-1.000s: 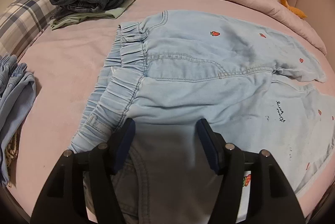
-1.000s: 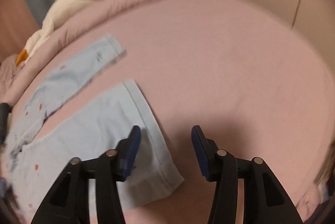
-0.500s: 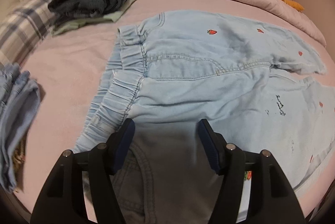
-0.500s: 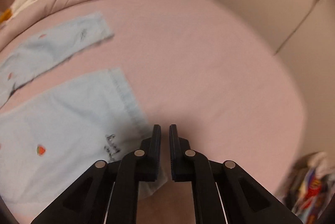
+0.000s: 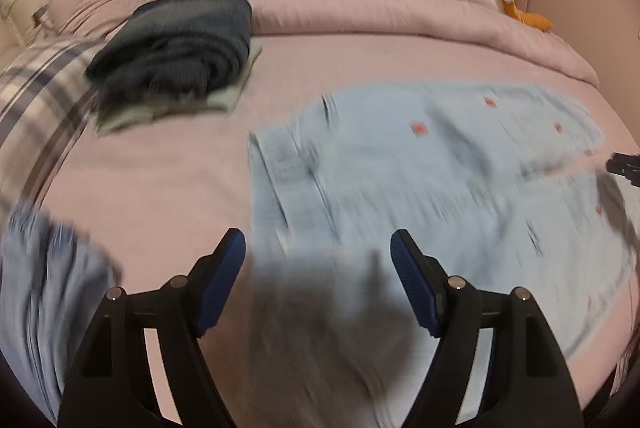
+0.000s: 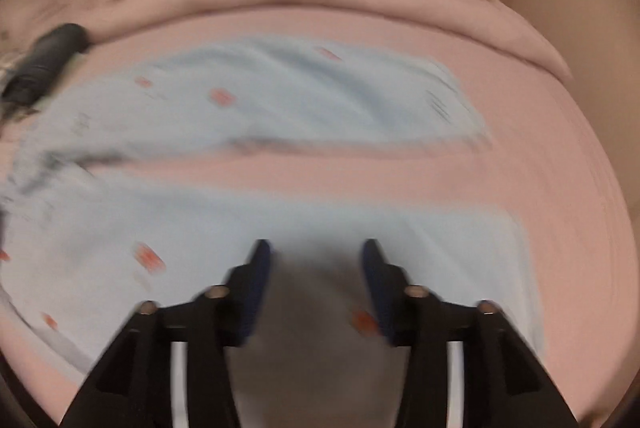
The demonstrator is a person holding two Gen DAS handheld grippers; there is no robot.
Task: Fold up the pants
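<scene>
Lying below opening jaws: pants [image 5: 440, 180]

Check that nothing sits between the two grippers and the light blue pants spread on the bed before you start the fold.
Nothing visible stands in the way. The left gripper, jaws opening, hangs over the waistband end of the pants; the right gripper, jaws also opening, hangs over the near leg. The folded dark clothes lie off to the side, apart.

Pants [image 5: 420, 180] and strawberry prints motion-blurred
</scene>
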